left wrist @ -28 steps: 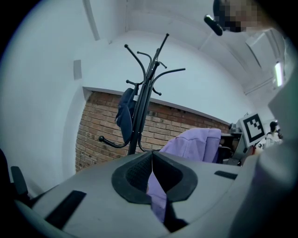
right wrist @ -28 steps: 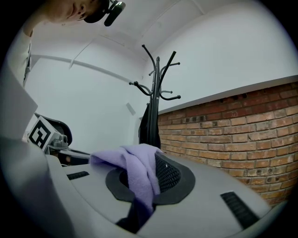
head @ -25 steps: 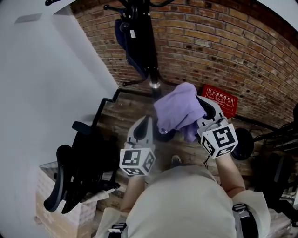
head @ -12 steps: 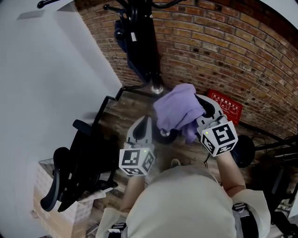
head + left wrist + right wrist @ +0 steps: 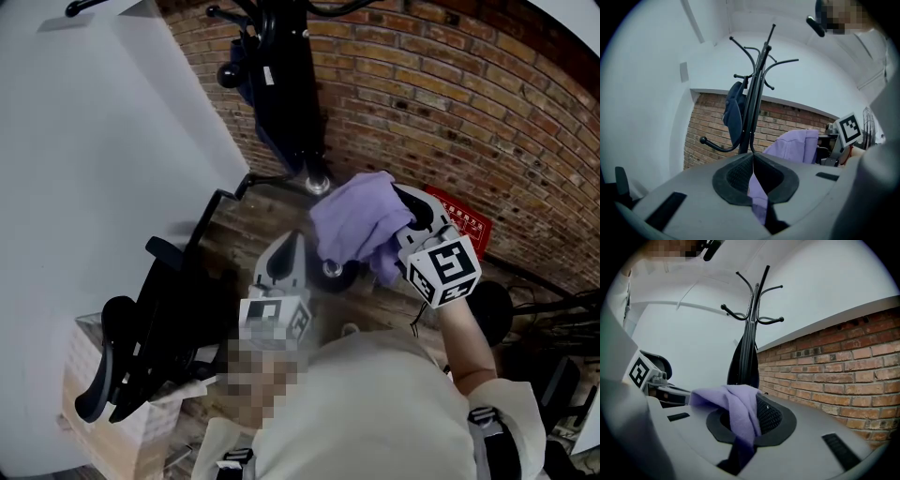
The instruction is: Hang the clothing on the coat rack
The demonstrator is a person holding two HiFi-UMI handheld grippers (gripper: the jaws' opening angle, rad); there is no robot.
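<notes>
A purple garment is bunched between my two grippers, in front of the black coat rack. My right gripper is shut on its upper right part, and cloth drapes over the pads in the right gripper view. My left gripper sits at the garment's lower left edge. Its jaws are shut, with a purple strip pinched in the gap. A dark blue garment hangs on the coat rack, whose curved hooks above it are bare. The rack stands straight ahead of both grippers.
A brick wall runs behind the rack and a white wall stands at the left. A black office chair and a cardboard box are at the lower left. A red sign leans low on the brick wall.
Both grippers keep their hold on the purple garment. The right gripper has risen slightly, and the view has shifted a little toward the rack.
</notes>
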